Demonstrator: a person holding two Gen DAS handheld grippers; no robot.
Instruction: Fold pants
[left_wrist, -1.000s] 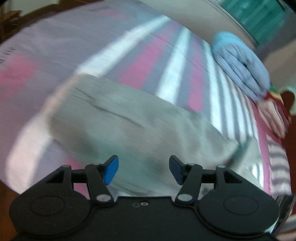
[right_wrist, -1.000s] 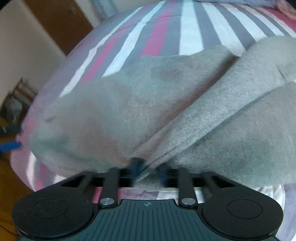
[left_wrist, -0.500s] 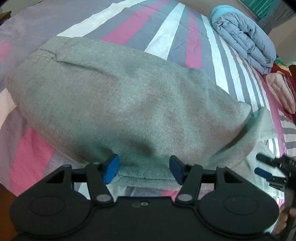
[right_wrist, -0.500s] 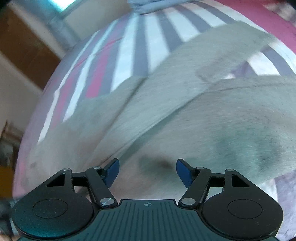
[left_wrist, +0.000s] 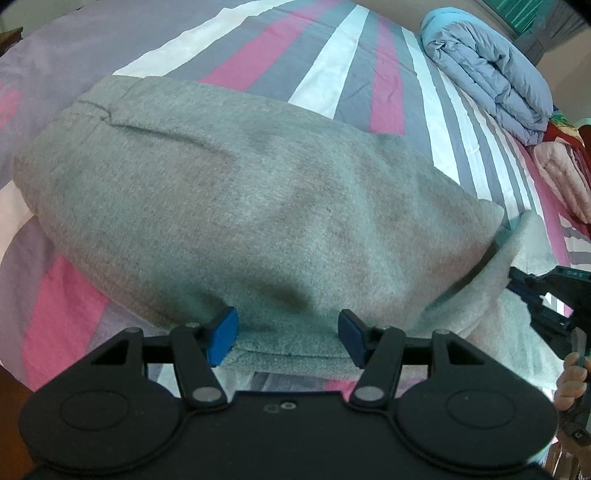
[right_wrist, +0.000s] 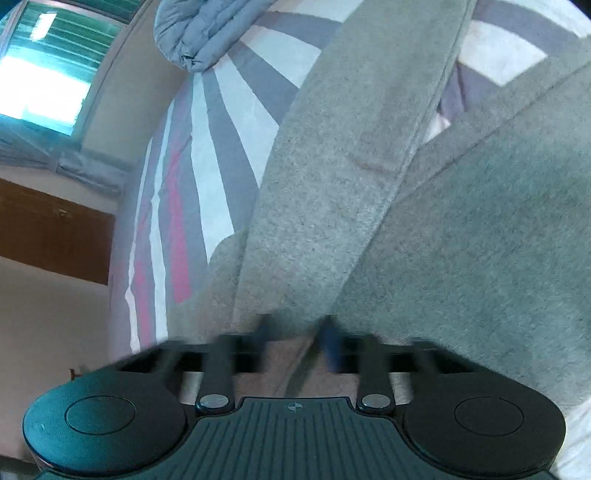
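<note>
Your right tongs (right_wrist: 295, 332) have just been closing on a fold of the grey pants (left_wrist: 258, 206) — the motion blur hides the pads, but the cloth runs straight between the jaws and bunches there, so the pinch looks made or all but made. The pants lie across the striped bed (left_wrist: 321, 74), partly folded, with a band-like strip (right_wrist: 354, 122) trailing off toward the rolled blue quilt (left_wrist: 487, 66). That pinch suggests the next fold is about to be drawn, and the loose strip will need watching as it lifts. Your left tongs (left_wrist: 287, 338) stand apart, half open, straddling the near hem without pressing it. Against the frame half a second back, the right view has rolled hard — window and wall now fill its left side — and the blue pads that stood wide over the cloth have come together. The left view has scarcely shifted; a second ago it was a blur, farther from the hem.
</note>
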